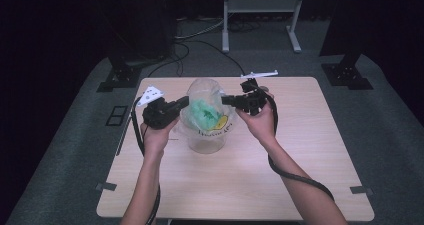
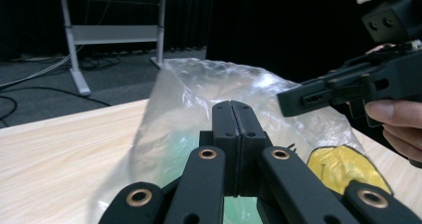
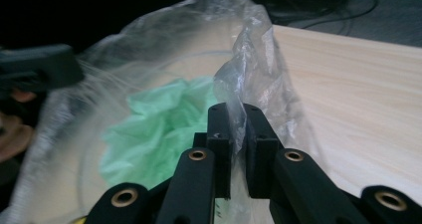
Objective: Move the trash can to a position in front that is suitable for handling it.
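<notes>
Two tongs held a bag by its rim.
The left tongs (image 2: 233, 115) were closed on the near edge of the clear bag (image 1: 205, 116); the right tongs (image 3: 238, 118) pinched a fold of the opposite edge. Between them the bag stood open on the table (image 1: 300, 150), green stuff (image 3: 159, 129) inside.

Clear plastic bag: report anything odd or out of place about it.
Nothing stands out. The clear plastic bag stands on the wooden table, crumpled green material inside, left gripper and right gripper pinching opposite rim edges.
</notes>
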The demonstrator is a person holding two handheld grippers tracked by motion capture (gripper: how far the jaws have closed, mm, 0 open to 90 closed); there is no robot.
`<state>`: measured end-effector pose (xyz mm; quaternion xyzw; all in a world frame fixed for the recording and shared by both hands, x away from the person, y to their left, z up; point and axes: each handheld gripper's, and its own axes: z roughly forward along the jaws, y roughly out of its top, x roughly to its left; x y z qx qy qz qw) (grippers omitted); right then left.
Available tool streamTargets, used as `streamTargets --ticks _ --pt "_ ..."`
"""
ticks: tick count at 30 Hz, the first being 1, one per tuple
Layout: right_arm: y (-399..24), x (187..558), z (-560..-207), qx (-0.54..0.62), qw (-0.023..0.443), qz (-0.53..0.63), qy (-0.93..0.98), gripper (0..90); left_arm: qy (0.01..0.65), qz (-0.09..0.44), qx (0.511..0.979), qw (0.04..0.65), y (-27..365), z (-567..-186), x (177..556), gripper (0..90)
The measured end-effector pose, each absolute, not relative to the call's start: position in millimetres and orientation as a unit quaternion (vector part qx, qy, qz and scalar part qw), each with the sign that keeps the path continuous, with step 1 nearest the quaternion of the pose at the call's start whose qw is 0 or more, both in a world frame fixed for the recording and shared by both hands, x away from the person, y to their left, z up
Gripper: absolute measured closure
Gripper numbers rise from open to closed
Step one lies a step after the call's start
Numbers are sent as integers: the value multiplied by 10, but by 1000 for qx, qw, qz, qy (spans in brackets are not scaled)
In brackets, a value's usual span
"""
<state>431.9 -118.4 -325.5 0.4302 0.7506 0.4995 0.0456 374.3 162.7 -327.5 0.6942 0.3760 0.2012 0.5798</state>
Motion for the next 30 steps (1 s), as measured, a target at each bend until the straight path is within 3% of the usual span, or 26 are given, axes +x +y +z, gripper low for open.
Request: streamTargets --ticks 3,17,22,30 --pt "-1122 4362 -3241 426 6 506 750 842 368 191 702 580 1540 -3318 3750 900" --pt "-927 4477 -3240 433 -63 520 733 837 350 170 729 564 1302 -3470 3749 900" --pt "-894 4512 -3262 442 -109 538 710 772 349 168 731 562 1286 -3482 3737 900" --pt "-820 4530 -3278 443 -114 536 710 672 345 166 733 562 1252 -3493 3716 900"
